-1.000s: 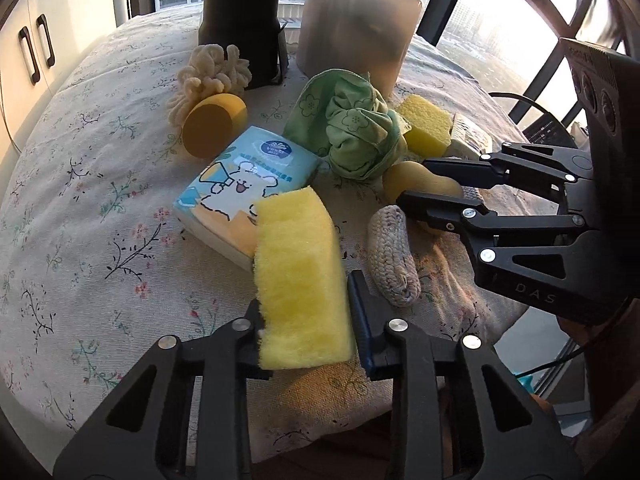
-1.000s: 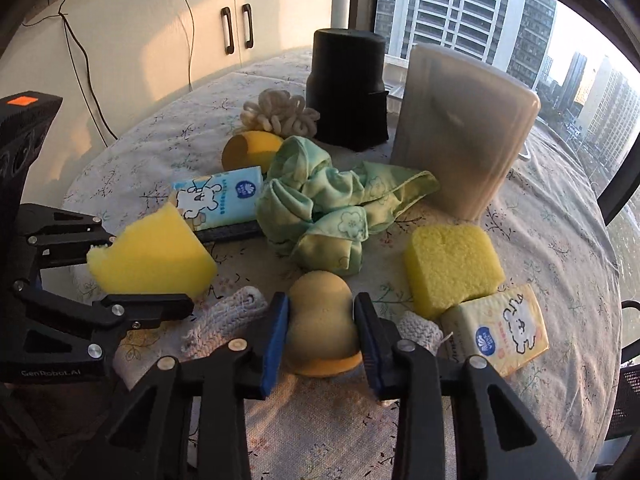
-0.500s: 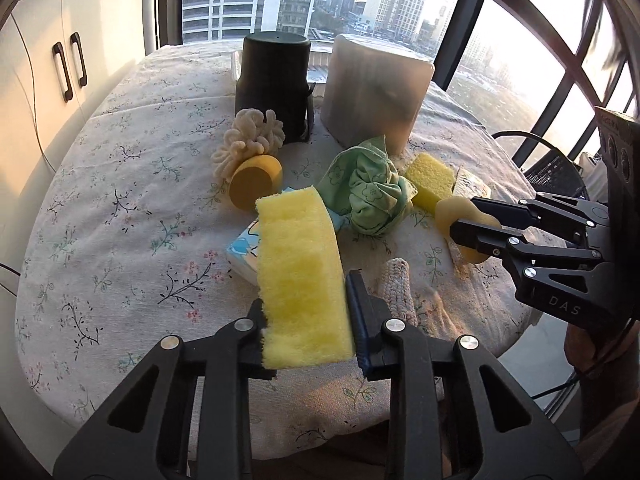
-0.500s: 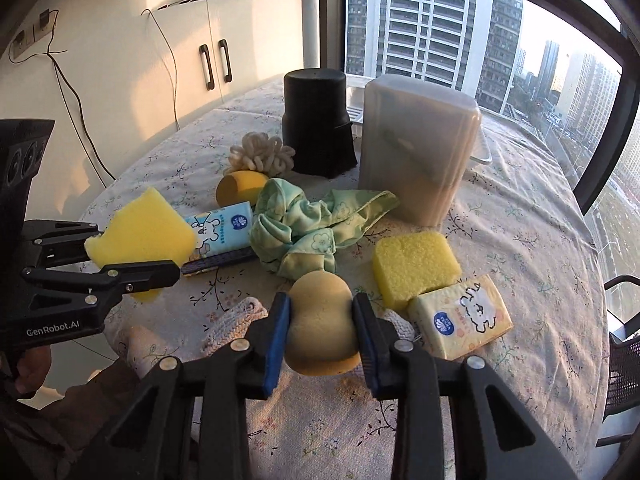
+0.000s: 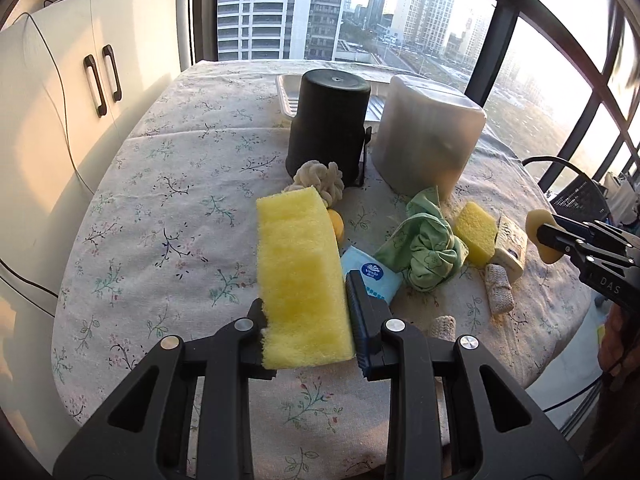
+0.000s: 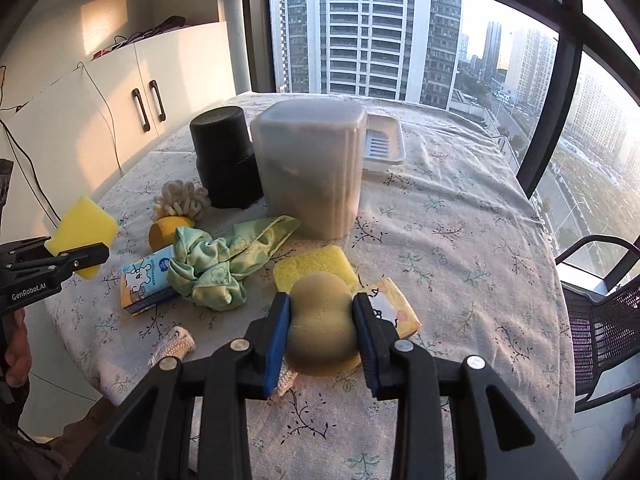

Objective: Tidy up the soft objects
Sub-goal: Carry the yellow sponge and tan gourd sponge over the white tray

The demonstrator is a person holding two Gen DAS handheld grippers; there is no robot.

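My left gripper [image 5: 306, 320] is shut on a long yellow sponge [image 5: 298, 276], held above the table's near edge; the same gripper [image 6: 78, 258] and sponge [image 6: 84, 228] show at the left of the right wrist view. My right gripper [image 6: 320, 320] is shut on a tan peanut-shaped sponge [image 6: 320, 320], lifted over the table; that sponge [image 5: 544, 236] appears at the right of the left wrist view. On the flowered tablecloth [image 6: 460, 240] lie a green cloth [image 6: 216, 268], a square yellow sponge [image 6: 312, 266], a blue tissue pack [image 6: 146, 284], a yellow tissue pack [image 6: 394, 304] and a cream loofah [image 6: 180, 200].
An upturned black bin [image 6: 224, 156] and an upturned frosted plastic bin [image 6: 308, 168] stand at the back, with a white tray [image 6: 382, 144] behind them. A round yellow sponge [image 6: 164, 230] and knitted pads [image 5: 498, 288] lie near the pile. White cupboards [image 5: 80, 92] are left, windows behind.
Both grippers have risen and pulled back from the pile with their sponges. The table items now look smaller and further away, and more of the window and cupboards shows.
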